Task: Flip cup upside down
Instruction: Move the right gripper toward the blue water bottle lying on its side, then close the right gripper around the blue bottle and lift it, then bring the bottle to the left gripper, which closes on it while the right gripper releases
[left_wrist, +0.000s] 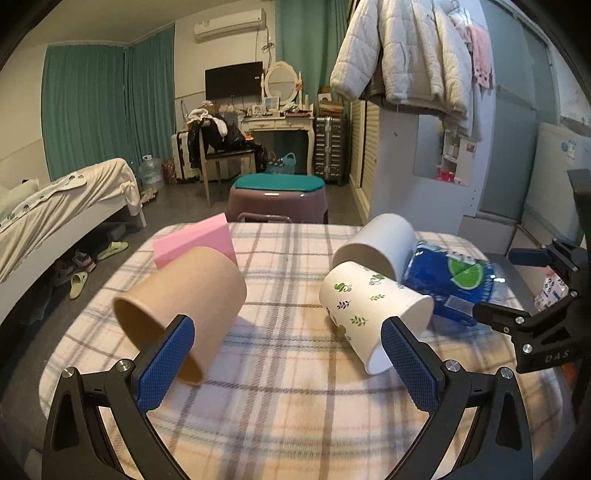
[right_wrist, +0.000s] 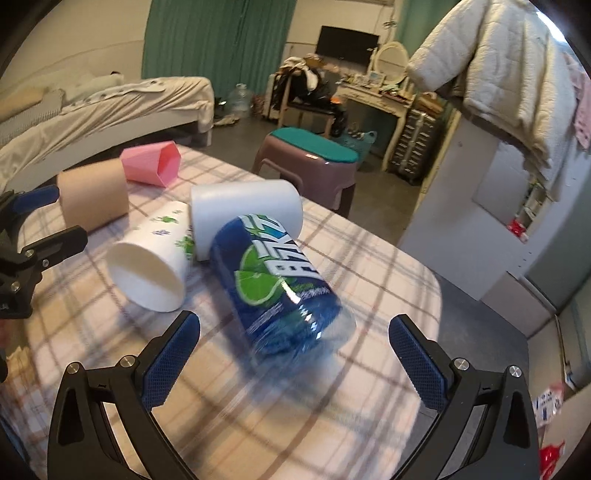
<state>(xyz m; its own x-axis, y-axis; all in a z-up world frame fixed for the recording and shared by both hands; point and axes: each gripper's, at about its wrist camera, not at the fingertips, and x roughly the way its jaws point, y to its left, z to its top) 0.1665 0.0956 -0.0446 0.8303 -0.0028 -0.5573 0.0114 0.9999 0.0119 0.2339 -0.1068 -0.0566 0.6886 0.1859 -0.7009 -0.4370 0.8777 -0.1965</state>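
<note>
Several cups lie on their sides on a plaid-covered table (left_wrist: 288, 369). A brown paper cup (left_wrist: 184, 306) lies at the left, its mouth toward me, just behind my left gripper's left finger. A white leaf-print cup (left_wrist: 369, 314) lies at the right, its rim by the right finger. A plain white cup (left_wrist: 376, 247) and a pink cup (left_wrist: 199, 240) lie farther back. My left gripper (left_wrist: 288, 350) is open and empty. My right gripper (right_wrist: 293, 343) is open and empty, with a blue plastic cup (right_wrist: 277, 280) lying between its fingers. The leaf-print cup (right_wrist: 151, 269) lies to its left.
The table's far and right edges (right_wrist: 436, 288) drop to the floor. A purple stool with a green cushion (left_wrist: 277, 199) stands beyond the table. A bed (left_wrist: 55, 206) is at the left, a white cabinet (left_wrist: 424, 170) at the right.
</note>
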